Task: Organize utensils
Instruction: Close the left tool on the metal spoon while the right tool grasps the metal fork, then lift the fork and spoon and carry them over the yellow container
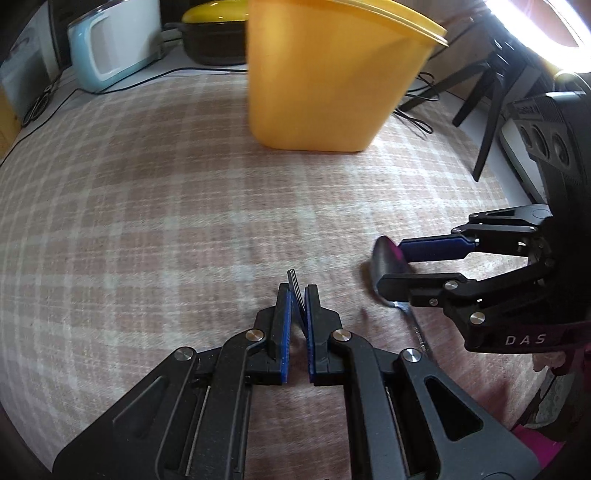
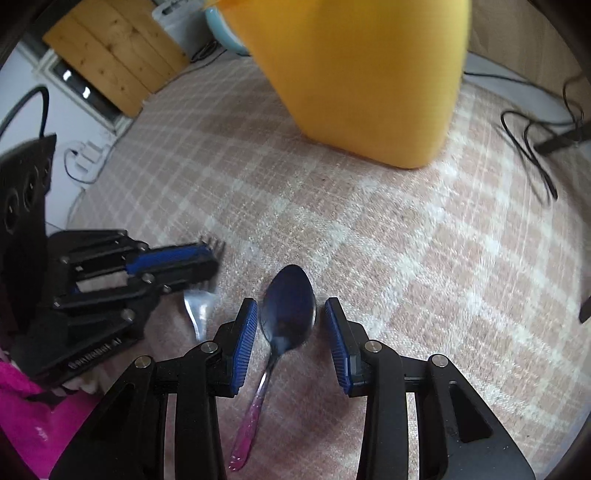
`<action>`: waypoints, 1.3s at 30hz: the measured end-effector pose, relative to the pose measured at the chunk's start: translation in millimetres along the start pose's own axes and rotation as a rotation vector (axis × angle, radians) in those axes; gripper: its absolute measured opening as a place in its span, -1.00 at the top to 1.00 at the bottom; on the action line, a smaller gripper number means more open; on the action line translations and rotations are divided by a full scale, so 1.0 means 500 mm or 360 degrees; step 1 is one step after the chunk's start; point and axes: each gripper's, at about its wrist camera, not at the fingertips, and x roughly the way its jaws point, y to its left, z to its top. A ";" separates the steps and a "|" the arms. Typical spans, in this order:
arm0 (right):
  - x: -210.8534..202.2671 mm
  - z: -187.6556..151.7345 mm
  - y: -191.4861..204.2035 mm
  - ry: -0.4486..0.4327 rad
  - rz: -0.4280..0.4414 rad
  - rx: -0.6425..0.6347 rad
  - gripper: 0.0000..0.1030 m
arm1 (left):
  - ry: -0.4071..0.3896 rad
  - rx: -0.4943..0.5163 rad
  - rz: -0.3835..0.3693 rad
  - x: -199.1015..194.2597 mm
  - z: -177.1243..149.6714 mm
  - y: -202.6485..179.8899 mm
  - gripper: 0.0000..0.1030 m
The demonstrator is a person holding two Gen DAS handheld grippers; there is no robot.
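Note:
My left gripper (image 1: 297, 291) is shut on a metal fork (image 1: 292, 280), whose tines stick up edge-on between the blue pads. In the right wrist view the fork (image 2: 199, 306) hangs from the left gripper (image 2: 216, 258) just above the cloth. A spoon (image 2: 288, 306) with a clear pink handle lies on the plaid cloth. My right gripper (image 2: 291, 301) straddles its bowl, jaws partly open with a thin gap on each side. The left wrist view shows the right gripper (image 1: 391, 267) at the right, around the spoon (image 1: 382, 254). A tall yellow container (image 1: 332, 85) stands behind.
The yellow container (image 2: 369, 74) stands at the back of the plaid cloth (image 1: 147, 221). A pale blue toaster (image 1: 114, 48) and a black pot with a yellow lid (image 1: 214, 29) are at the far left. Black tripod legs (image 1: 487, 110) and cables (image 2: 532, 147) are at the right.

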 end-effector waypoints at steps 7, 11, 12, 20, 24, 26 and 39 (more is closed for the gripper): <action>0.015 0.004 0.055 0.0038 -0.0299 -0.0160 0.67 | -0.0028 -0.0052 -0.0018 -0.009 -0.007 0.028 0.91; 0.013 0.025 0.068 0.0053 -0.0285 -0.0164 0.85 | -0.0036 -0.0091 -0.0060 -0.014 -0.010 0.042 0.92; 0.012 0.034 0.071 0.0058 -0.0275 -0.0164 0.89 | -0.0038 -0.0091 -0.0065 -0.015 -0.010 0.044 0.92; 0.034 0.054 0.090 0.0169 -0.0177 -0.0175 0.97 | -0.0029 -0.0063 -0.0091 -0.025 -0.011 0.049 0.92; 0.033 0.050 0.088 0.0147 -0.0174 -0.0150 0.97 | -0.0013 -0.0087 -0.0125 -0.021 -0.009 0.050 0.93; 0.010 0.045 0.085 0.0101 -0.0164 -0.0138 0.97 | -0.0033 -0.0106 -0.0136 -0.032 -0.005 0.054 0.94; -0.164 0.028 0.050 -0.0291 -0.0091 -0.0018 0.97 | -0.0228 -0.0123 -0.0131 -0.151 0.029 0.070 1.00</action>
